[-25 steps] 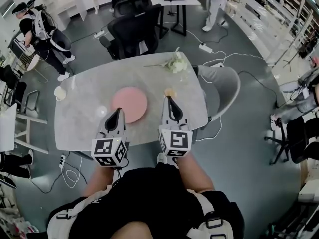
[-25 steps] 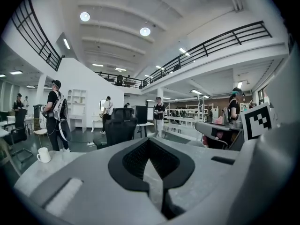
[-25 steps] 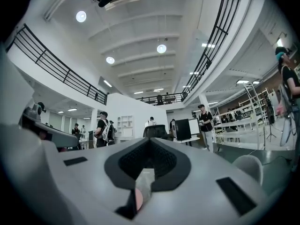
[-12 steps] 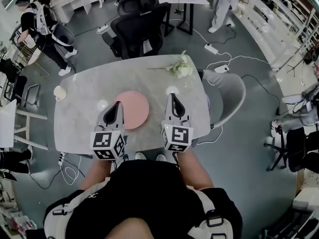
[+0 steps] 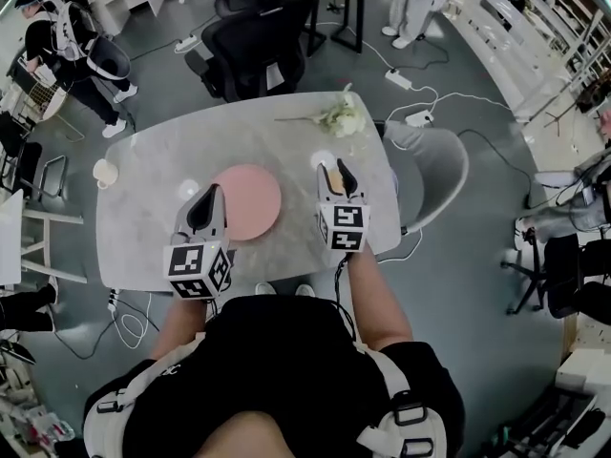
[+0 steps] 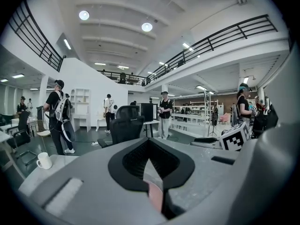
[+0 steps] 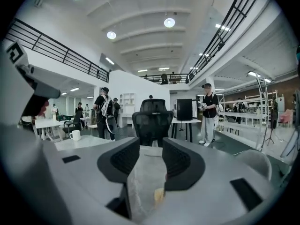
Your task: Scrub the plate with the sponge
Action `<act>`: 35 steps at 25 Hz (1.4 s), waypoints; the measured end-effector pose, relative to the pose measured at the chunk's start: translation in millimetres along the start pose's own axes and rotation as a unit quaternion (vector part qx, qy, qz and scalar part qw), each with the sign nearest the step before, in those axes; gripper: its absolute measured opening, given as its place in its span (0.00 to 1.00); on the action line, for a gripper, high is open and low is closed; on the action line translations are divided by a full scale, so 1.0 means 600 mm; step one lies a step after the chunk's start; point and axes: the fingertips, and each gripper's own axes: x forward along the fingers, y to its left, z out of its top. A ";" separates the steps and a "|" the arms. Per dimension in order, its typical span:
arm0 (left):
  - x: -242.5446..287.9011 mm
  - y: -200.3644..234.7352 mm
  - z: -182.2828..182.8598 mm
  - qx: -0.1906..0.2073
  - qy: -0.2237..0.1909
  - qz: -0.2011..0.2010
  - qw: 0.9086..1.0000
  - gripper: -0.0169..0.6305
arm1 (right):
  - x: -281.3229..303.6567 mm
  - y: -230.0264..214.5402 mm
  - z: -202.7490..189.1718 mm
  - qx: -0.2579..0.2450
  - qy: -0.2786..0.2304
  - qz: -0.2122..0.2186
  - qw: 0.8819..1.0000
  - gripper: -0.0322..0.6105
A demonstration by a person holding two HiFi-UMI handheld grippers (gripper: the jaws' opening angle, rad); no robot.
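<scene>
The sponge [image 7: 159, 196] is a small yellow bit lying on the tabletop [image 5: 153, 189]. It sits in the gap of the right tongs [image 7: 151, 142], low down and closer to the right-side jaw. It is too small to tell which way its long side runs. The right tongs have just been opening. Their jaws stand wide apart with the sponge between them, and they do not squeeze it yet.

The pink plate [image 5: 246, 201] lies flat on the tabletop, off to the left of the sponge, near it but not touching. The left tongs [image 6: 149, 142] are closed at the tips and hold nothing. They point at the plate's left edge, and a strip of pink shows through their slit.

So the right tongs are the ones by the sponge. I think they need to pinch it next, then carry it left onto the plate.
</scene>
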 end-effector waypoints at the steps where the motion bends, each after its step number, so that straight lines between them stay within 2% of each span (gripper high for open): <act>1: -0.001 0.004 -0.003 -0.001 0.001 0.003 1.000 0.03 | 0.011 -0.008 -0.016 -0.003 0.011 -0.003 1.000 0.26; 7: -0.017 0.034 -0.020 -0.008 0.009 0.025 1.000 0.03 | 0.073 -0.040 -0.142 -0.017 0.108 -0.012 0.994 0.26; 12: -0.037 0.062 -0.031 -0.006 0.019 0.047 0.999 0.03 | 0.086 -0.041 -0.268 -0.026 0.206 -0.014 0.978 0.26; 18: -0.058 0.083 -0.047 -0.002 0.035 0.066 0.997 0.03 | 0.094 -0.027 -0.373 -0.043 0.270 0.005 0.962 0.26; 26: -0.088 0.112 -0.067 0.000 0.049 0.094 0.994 0.03 | 0.095 -0.053 -0.449 -0.005 0.333 -0.016 0.943 0.26; 30: -0.099 0.129 -0.074 -0.003 0.053 0.106 0.993 0.03 | 0.100 -0.049 -0.448 0.009 0.330 -0.023 0.944 0.26; 35: -0.098 0.138 -0.078 -0.001 0.059 0.112 0.992 0.03 | 0.127 -0.045 -0.442 -0.006 0.321 -0.021 0.947 0.26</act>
